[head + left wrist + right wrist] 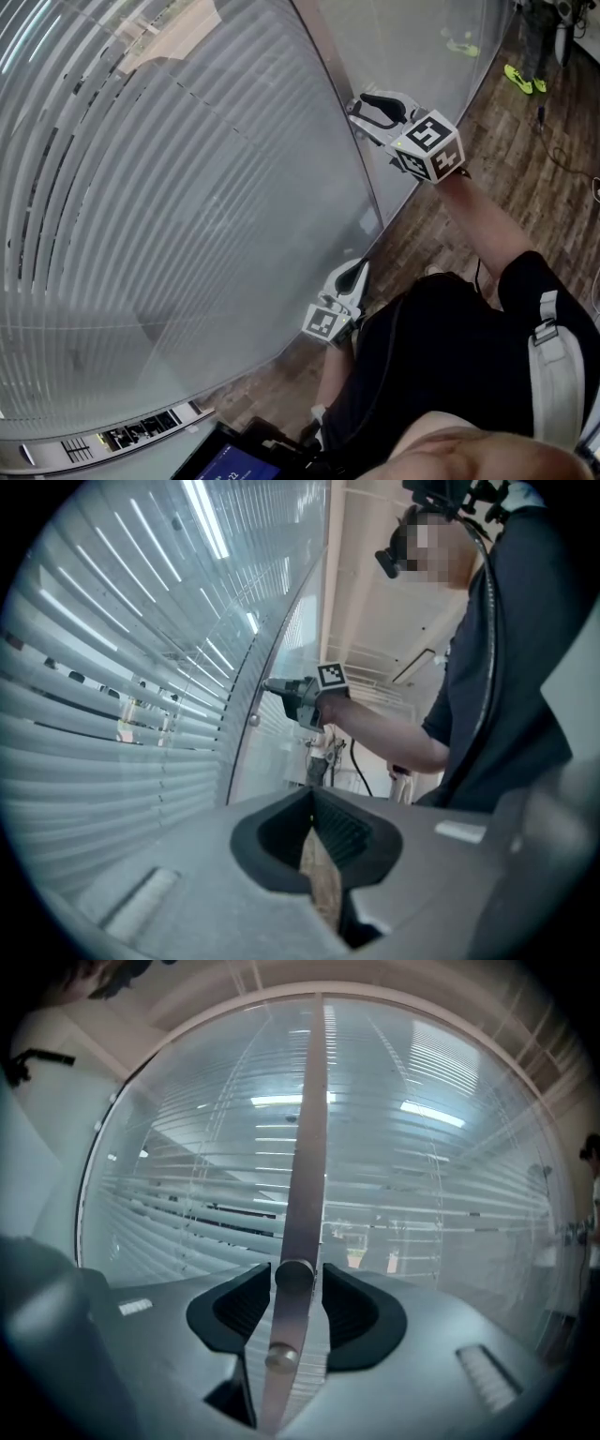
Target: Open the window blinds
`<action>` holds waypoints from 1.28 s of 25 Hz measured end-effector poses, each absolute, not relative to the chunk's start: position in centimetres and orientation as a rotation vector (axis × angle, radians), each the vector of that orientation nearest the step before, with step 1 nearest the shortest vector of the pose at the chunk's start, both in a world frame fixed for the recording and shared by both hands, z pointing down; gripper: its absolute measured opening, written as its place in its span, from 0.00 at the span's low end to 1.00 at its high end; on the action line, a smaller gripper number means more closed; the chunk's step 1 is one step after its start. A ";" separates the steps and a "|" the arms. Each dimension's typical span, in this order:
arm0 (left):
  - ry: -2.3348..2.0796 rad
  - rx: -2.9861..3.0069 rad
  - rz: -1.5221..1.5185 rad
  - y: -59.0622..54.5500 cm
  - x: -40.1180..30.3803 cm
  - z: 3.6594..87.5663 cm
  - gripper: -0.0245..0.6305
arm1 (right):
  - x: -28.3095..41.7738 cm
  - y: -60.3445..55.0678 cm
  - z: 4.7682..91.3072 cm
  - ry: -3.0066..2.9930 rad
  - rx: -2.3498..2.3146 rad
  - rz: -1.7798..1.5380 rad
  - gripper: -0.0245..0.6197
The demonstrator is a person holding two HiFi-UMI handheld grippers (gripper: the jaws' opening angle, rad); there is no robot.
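Straddling the small round knob (294, 1276) on the upright metal strip (309, 1129), the right gripper (359, 108) has its jaws apart, one pad at each side of the knob and, as far as I can tell, just off it rather than pressing. In the head view it sits at about 1 o'clock against the glass, while the blinds (141, 206) fill the frame from 7 round to 12 o'clock, sealed behind the pane; some slats already let the room beyond show through. The left gripper (354, 274), near 6 o'clock, has its fingers together on nothing. I judge the main risk to be slipping: the knob is small, smooth and round, so a re-grip off its centre could skid round it without tilting the slats. Closing too low could catch the second stud (280, 1357) instead, and turning the wrong way would shut the slats again.
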State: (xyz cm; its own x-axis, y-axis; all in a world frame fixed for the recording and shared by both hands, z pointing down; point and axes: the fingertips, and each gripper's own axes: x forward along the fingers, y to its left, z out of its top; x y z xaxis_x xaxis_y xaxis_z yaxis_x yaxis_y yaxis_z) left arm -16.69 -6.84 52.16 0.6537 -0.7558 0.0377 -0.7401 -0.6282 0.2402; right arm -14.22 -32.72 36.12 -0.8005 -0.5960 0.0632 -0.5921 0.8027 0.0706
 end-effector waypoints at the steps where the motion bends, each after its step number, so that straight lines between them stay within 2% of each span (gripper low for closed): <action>1: -1.216 2.635 -0.095 -6.8 -16.7 52.2 0.04 | -14.1 -32.6 36.2 -2.868 0.958 -0.174 0.31; 7: -1.225 2.631 -0.093 -6.7 -16.6 52.2 0.04 | -14.3 -31.2 35.9 -2.400 0.900 -0.995 0.38; 11: -1.227 2.624 -0.090 -6.6 -16.6 52.3 0.04 | -15.0 -30.9 36.7 -2.118 0.808 -1.329 0.38; 20: -1.249 2.615 -0.091 -6.7 -16.8 52.4 0.04 | -15.3 -31.3 37.3 -1.987 0.774 -1.475 0.37; 24: -1.263 2.610 -0.097 -6.5 -16.9 52.3 0.04 | -15.6 -31.3 37.0 -1.975 0.764 -1.500 0.33; 28: -1.294 2.631 -0.114 -6.5 -17.4 53.0 0.04 | -15.8 -31.6 37.1 -1.960 0.762 -1.512 0.23; 32: -1.280 2.604 -0.094 -6.3 -17.2 52.5 0.04 | -15.8 -31.7 37.0 -1.967 0.780 -1.504 0.23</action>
